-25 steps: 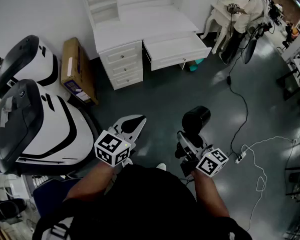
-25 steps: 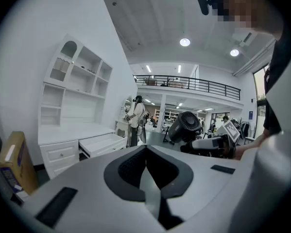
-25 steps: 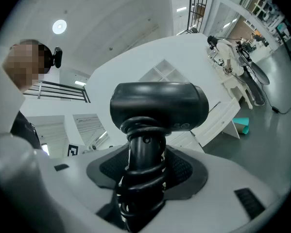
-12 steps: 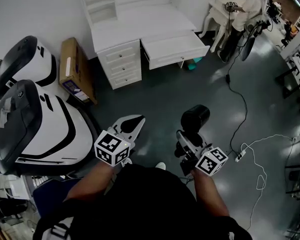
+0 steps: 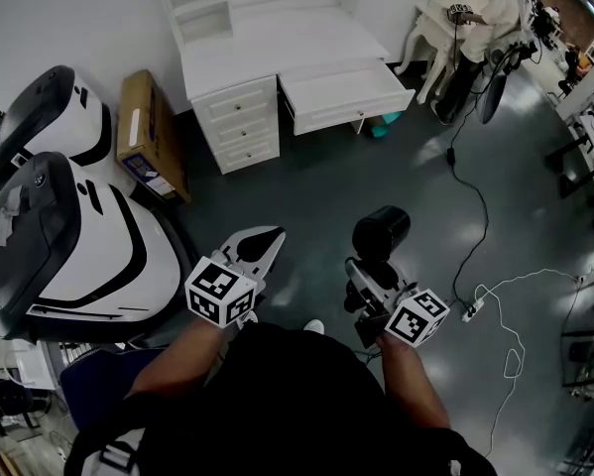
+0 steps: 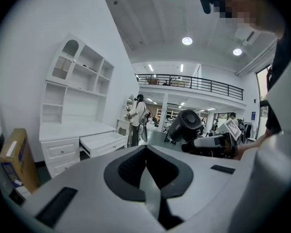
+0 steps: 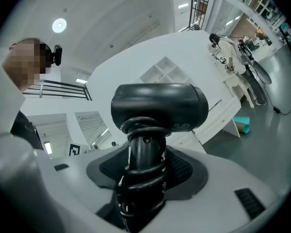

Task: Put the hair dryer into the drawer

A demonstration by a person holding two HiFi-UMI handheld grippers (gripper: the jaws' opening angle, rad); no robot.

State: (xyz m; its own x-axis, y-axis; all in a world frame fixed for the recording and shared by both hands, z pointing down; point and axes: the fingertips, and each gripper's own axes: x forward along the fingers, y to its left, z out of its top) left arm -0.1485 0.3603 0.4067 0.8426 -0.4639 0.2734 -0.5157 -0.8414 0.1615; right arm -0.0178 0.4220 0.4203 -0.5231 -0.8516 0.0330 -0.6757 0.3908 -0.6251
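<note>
A black hair dryer (image 5: 379, 234) stands upright in my right gripper (image 5: 368, 278), which is shut on its handle. In the right gripper view the cord is wound round the handle between the jaws, and the dryer's barrel (image 7: 157, 106) sits above my right gripper (image 7: 144, 165). My left gripper (image 5: 255, 250) is shut with nothing in it, its jaws meeting along a seam (image 6: 145, 149). Both grippers hang over the grey floor. Well ahead stands a white desk (image 5: 267, 53) whose wide drawer (image 5: 346, 95) is pulled open. The drawer (image 6: 102, 142) and the dryer (image 6: 184, 125) also show in the left gripper view.
Two large white and black machines (image 5: 59, 226) stand at the left, with a cardboard box (image 5: 143, 137) against the wall behind them. A person (image 5: 485, 23) stands at a table at the back right. Cables and a power strip (image 5: 472, 313) lie on the floor to the right.
The right gripper and the dryer have edged slightly to the left in the head view. The left gripper has barely moved, and both stay shut.
</note>
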